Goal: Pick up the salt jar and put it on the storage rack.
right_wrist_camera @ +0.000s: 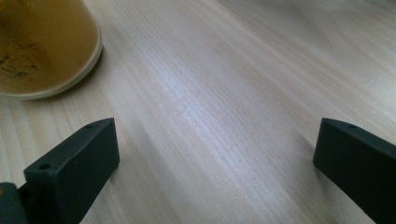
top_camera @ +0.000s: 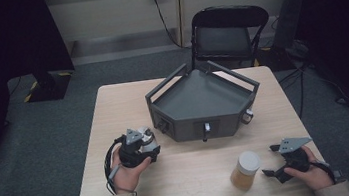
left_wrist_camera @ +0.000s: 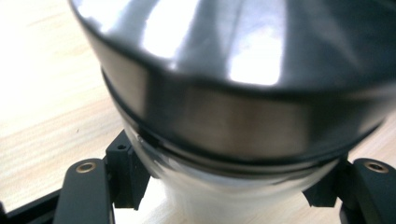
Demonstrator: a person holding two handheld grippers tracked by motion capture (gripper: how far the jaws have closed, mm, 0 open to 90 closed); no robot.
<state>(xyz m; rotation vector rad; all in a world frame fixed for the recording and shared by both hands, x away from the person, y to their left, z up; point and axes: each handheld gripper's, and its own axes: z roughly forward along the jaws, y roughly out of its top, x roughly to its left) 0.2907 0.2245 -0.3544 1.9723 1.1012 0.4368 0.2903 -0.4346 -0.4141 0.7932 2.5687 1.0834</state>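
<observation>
A small jar with a shiny silver lid (top_camera: 145, 136) is at the table's left, and my left gripper (top_camera: 144, 147) is shut on it. In the left gripper view the lidded jar (left_wrist_camera: 233, 121) looms close, its pale body pinched between the two black jaws of the left gripper (left_wrist_camera: 229, 189), just over the wood. An amber jar with a white lid (top_camera: 245, 170) stands upright near the front right. My right gripper (top_camera: 270, 160) rests just right of it, open, its jaws pointing at it. In the right gripper view the amber jar (right_wrist_camera: 42, 51) sits ahead to the left of the right gripper (right_wrist_camera: 215, 154), with bare wood between the jaws.
A dark grey angular tray (top_camera: 202, 97) with raised rails and small knobs on its front sits at the table's middle back. A black folding chair (top_camera: 227, 33) stands behind the table. The light wooden tabletop (top_camera: 192, 176) lies between the two hands.
</observation>
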